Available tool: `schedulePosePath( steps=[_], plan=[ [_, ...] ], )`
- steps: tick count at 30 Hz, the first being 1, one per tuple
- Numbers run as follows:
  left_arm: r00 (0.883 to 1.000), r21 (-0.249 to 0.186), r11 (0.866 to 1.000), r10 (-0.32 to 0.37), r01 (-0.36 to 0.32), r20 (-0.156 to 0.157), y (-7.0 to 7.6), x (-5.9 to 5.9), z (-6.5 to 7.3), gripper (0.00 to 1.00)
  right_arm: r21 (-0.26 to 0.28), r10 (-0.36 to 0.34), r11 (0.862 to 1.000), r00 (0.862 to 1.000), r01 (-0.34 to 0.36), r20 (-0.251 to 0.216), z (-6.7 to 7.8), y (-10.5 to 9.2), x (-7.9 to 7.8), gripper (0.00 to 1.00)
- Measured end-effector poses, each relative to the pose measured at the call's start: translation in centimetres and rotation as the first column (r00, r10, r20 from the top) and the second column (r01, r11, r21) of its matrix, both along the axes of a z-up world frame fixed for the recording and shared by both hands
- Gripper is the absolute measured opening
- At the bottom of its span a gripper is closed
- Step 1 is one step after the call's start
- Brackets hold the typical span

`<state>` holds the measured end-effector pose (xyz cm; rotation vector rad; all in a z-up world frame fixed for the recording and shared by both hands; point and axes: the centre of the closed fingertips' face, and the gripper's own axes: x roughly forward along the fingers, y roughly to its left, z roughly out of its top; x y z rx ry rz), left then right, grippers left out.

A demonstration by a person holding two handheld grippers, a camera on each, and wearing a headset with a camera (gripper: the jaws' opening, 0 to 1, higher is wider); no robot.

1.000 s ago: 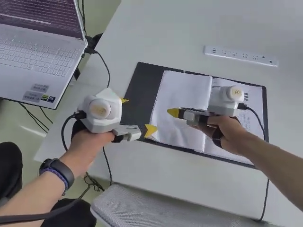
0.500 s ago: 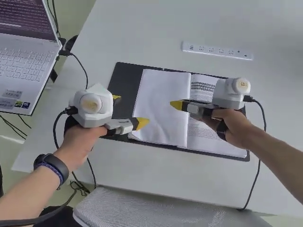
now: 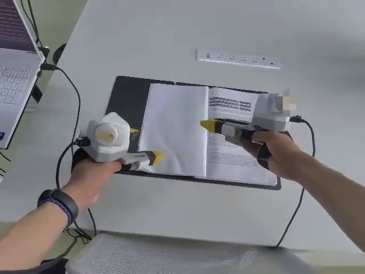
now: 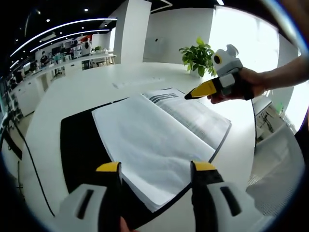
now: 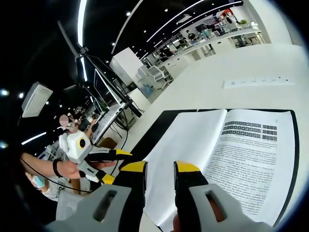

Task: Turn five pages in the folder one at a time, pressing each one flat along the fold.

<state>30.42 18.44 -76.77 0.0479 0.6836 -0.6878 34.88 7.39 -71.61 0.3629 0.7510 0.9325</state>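
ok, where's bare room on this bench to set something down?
Widest: the table beyond the power strip, and the stretch right of the folder. A narrow bare band runs between strip and folder. Crowded: left of the folder, with the laptop and a black cable, and the front edge, where the left gripper hangs.

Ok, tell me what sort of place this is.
Probably an open-plan office: a white desk with a laptop and power strip, more desks and a plant behind.
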Motion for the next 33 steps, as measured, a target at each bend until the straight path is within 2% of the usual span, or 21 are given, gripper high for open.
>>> schedulePosePath(
  steps=[3,5,8,12,13,14,16,19,26,33],
  plan=[
    [1.0,0.007,1.0,0.002,-0.001,-0.023,0.0,-0.5,-1.2,0.55,-0.003,-0.003,1.0,1.0,0.003,-0.001,-0.1,-0.4,0.0,0.2],
    [0.999,0.027,1.0,-0.002,0.003,-0.038,0.1,-0.8,-2.0,0.53,-0.004,-0.008,1.0,1.0,0.008,-0.005,-0.3,-0.6,0.0,0.2],
    [0.999,0.049,0.999,-0.004,0.006,-0.046,0.3,-1.1,-2.8,0.51,-0.003,-0.012,1.0,1.0,0.012,-0.011,-0.4,-0.7,0.0,0.18],
    [0.998,0.112,0.994,-0.004,0.011,-0.061,1.1,-1.4,-4.5,0.48,-0.007,-0.008,1.0,1.0,0.008,-0.018,-0.7,-0.6,-0.1,0.17],
    [1.0,0.117,0.993,-0.005,0.008,-0.027,1.1,-1.1,-4.2,0.46,-0.006,-0.01,1.0,1.0,0.01,-0.02,-0.8,-0.6,-0.1,0.17],
    [0.999,0.12,0.993,0.004,0.0,-0.037,1.2,-1.1,-4.3,0.45,-0.002,-0.013,1.0,1.0,0.013,-0.023,-0.8,-0.6,-0.1,0.17],
    [0.999,0.112,0.994,0.005,-0.001,-0.034,1.2,-1.0,-4.3,0.45,0.005,-0.019,1.0,0.999,0.019,-0.027,-0.8,-0.6,-0.1,0.17],
    [1.0,0.135,0.991,-0.005,0.006,-0.007,1.2,-0.9,-4.5,0.45,0.011,-0.029,1.0,0.999,0.029,-0.033,-0.9,-0.5,0.0,0.16],
    [1.0,0.141,0.99,0.002,-0.003,0.001,1.3,-0.8,-4.3,0.45,0.018,-0.026,0.999,0.999,0.026,-0.029,-0.7,-0.1,0.6,0.16],
    [1.0,0.141,0.99,0.004,-0.005,0.005,1.1,-1.0,-4.1,0.45,0.043,-0.047,0.998,0.999,0.048,-0.026,-0.4,0.0,2.9,0.15]
  ],
)
